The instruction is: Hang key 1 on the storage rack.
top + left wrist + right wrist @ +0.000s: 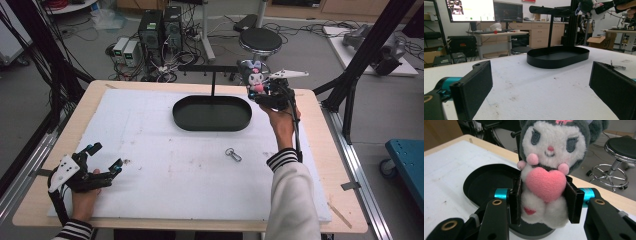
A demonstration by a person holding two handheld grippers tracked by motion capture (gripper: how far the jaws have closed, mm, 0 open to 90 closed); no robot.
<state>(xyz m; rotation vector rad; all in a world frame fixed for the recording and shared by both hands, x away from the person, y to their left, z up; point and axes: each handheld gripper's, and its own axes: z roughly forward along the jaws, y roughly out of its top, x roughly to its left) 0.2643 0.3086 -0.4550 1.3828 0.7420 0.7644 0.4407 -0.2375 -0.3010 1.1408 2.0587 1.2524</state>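
Squeezing the plush toy between its jaws, the right claw hovers above the black tray; left claw gapes empty.

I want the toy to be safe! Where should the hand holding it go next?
Probably a little toward the stand's bar. The right gripper is clamped on the plush toy, held above the black tray's right end beside the bar, so hanging it there looks likely.

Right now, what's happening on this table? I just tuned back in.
A person works two handheld grippers. The right gripper is shut on a plush toy with a pink heart, held in the air near the far right end of the black oval tray. The left gripper rests open at the near left of the white mat. A metal clasp lies loose on the mat.
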